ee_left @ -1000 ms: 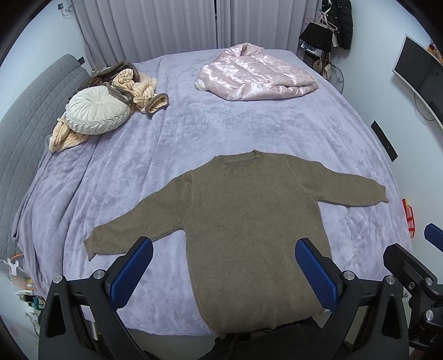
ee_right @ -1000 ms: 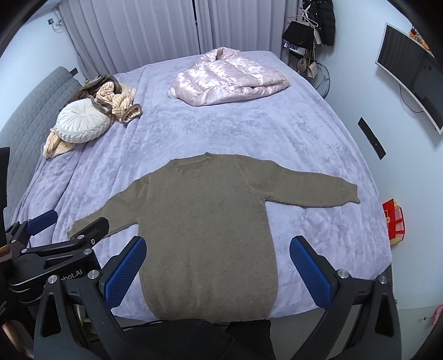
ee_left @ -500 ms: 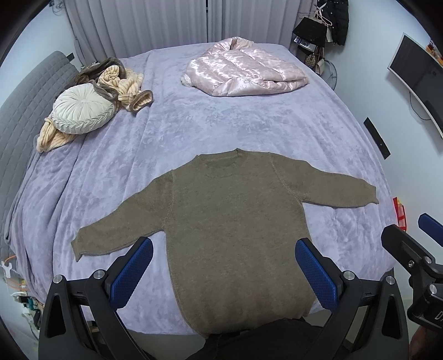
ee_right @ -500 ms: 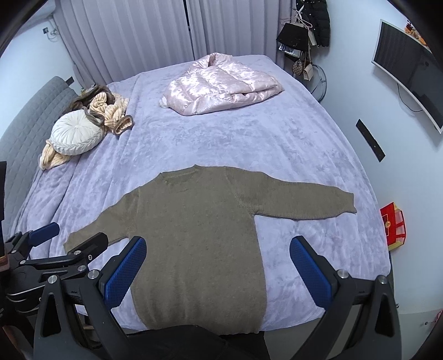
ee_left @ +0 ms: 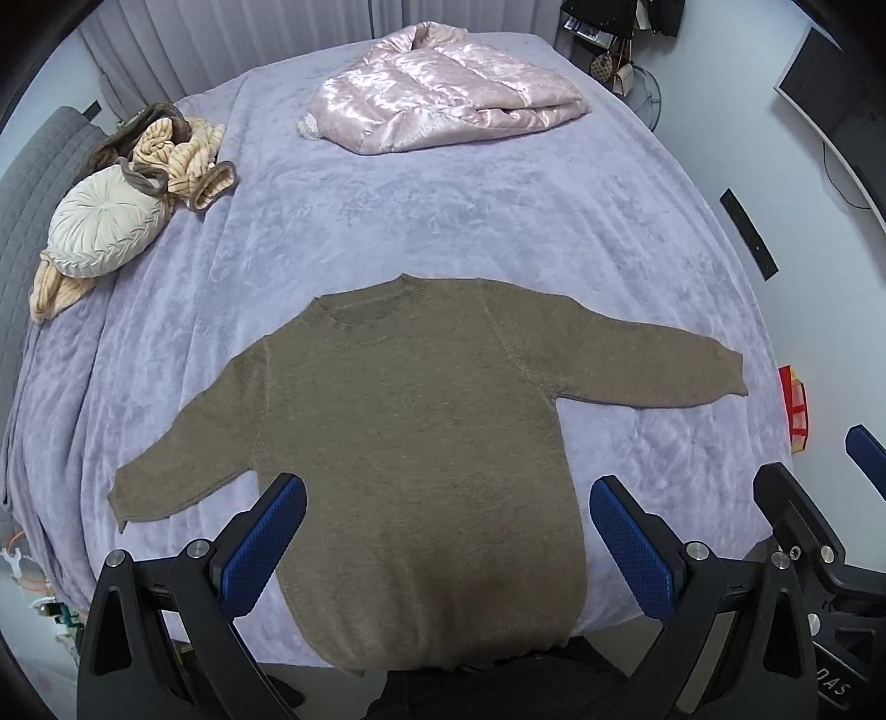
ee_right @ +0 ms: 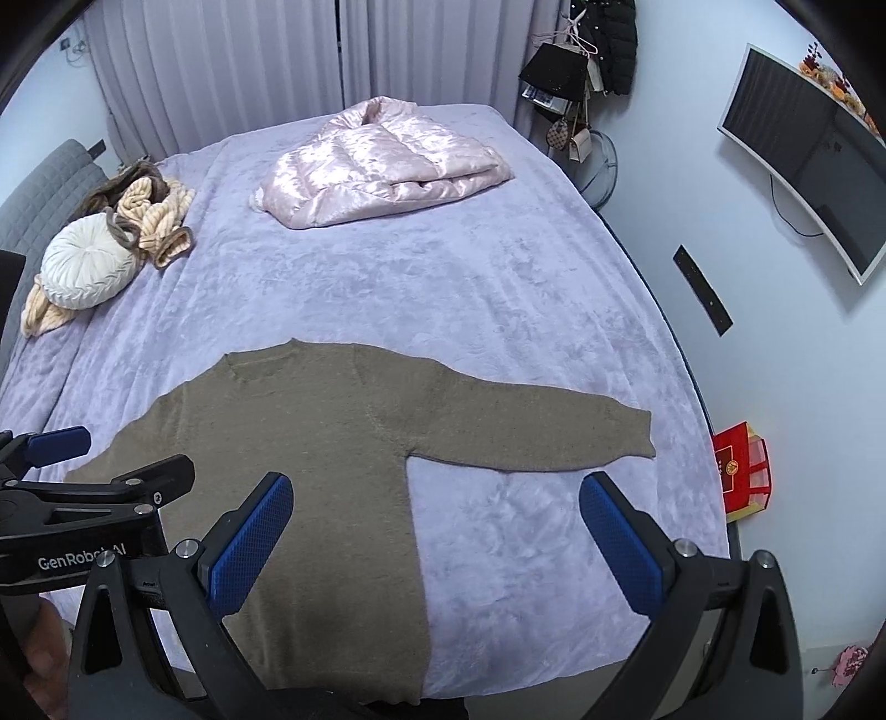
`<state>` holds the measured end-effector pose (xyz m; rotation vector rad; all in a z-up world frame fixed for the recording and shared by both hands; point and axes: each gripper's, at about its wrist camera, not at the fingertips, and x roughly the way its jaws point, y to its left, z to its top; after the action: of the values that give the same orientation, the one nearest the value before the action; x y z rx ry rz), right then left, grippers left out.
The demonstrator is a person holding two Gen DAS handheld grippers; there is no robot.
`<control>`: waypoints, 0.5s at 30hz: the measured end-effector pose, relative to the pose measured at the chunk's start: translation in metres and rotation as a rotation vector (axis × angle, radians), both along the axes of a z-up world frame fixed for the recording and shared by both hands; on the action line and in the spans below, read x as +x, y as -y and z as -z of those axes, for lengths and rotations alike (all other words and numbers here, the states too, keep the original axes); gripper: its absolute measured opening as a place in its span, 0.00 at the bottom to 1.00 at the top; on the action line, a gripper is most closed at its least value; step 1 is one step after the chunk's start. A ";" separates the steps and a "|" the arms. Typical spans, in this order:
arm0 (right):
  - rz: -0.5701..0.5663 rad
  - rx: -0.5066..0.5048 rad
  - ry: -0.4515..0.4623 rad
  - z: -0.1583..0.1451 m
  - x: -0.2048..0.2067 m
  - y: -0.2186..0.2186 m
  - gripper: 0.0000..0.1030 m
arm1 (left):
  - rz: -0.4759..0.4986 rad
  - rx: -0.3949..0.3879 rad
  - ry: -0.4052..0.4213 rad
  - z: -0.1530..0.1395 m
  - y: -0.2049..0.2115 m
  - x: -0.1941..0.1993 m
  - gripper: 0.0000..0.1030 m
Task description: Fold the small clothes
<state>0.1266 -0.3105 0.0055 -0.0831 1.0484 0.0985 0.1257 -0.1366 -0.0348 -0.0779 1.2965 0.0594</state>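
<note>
Bedroom. Bed (ee_right: 498, 288) takes up most of both views, covered with a lavender plush blanket. Far wall: pale grey curtains (ee_right: 232, 61), floor-length, closed. Grey quilted headboard or sofa back (ee_right: 50, 183) along the left edge of the bed. Walls white, bluish cast; lighting even and diffuse, no hard shadows. Right wall: 1 curved monitor (ee_right: 808, 160) mounted high, cable hanging below it; 1 dark rectangular plate (ee_right: 702, 290) lower down. Far right corner: dark coat (ee_right: 612, 41) and several small bags (ee_right: 554, 69) hanging. Red box (ee_right: 741, 471) on the floor beside the bed's right edge. Cables on the floor at lower left (ee_left: 22, 559).
</note>
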 end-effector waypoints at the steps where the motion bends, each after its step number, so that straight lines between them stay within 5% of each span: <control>1: 0.012 0.008 -0.006 0.006 0.006 0.010 1.00 | 0.002 0.005 -0.008 0.004 0.007 0.005 1.00; 15: 0.198 0.057 -0.123 0.134 0.085 0.150 1.00 | -0.033 0.151 -0.128 0.099 0.094 0.087 1.00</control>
<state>0.2118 -0.4602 -0.1284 0.0791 1.1700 -0.0464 0.2125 -0.2308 -0.1339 0.0346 1.4146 0.1932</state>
